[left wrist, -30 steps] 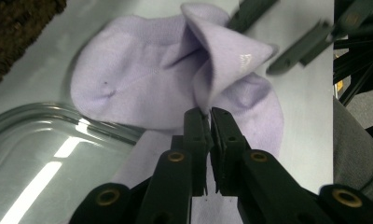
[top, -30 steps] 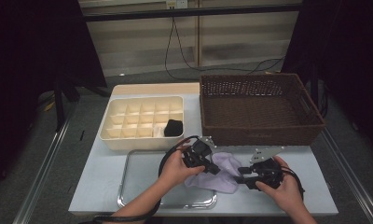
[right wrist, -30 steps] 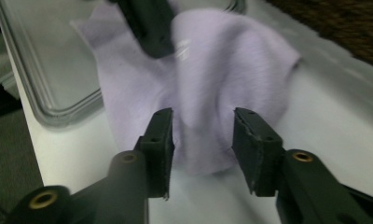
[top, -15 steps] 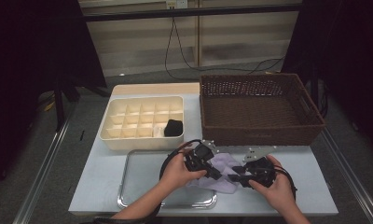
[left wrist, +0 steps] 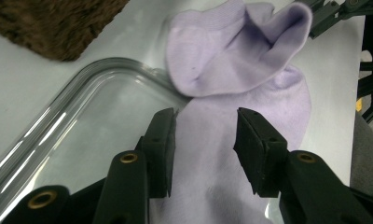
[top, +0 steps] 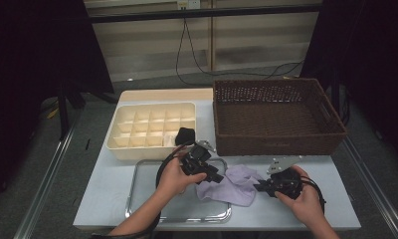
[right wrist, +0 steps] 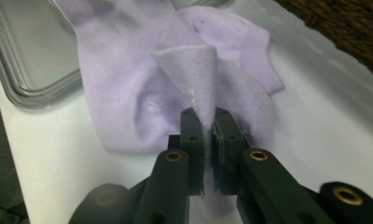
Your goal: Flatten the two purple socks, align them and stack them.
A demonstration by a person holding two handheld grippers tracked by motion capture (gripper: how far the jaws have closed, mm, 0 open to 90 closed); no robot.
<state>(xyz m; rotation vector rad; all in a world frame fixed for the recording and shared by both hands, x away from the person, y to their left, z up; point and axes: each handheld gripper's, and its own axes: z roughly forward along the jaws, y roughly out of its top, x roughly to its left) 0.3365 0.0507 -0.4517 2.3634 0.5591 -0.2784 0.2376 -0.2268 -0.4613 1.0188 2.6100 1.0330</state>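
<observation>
Two tongs: right tongs (right wrist: pixel 205 128) pinch sock (right wrist: pixel 142 93); left tongs (left wrist: pixel 204 144) straddle it, just opening.

The sock (top: pixel 237 183) is pale lilac, its folds shading to a deeper violet – a few small dark specks mark the knit in the right gripper view (right wrist: pixel 194 60). Both tongs, left (top: pixel 213 175) and right (top: pixel 260 187), are matt black, with brass-coloured rivets showing in the gripper views. The tray (top: pixel 137 209) is bright silver metal, streaked with white reflections. The surface (top: pixel 336 199) is a pale blue-grey. The basket (top: pixel 279 144) is dark brown wicker – a tight woven pattern. The compartment box (top: pixel 137 149) is cream, and the bundle (top: pixel 185 135) in it is black.
</observation>
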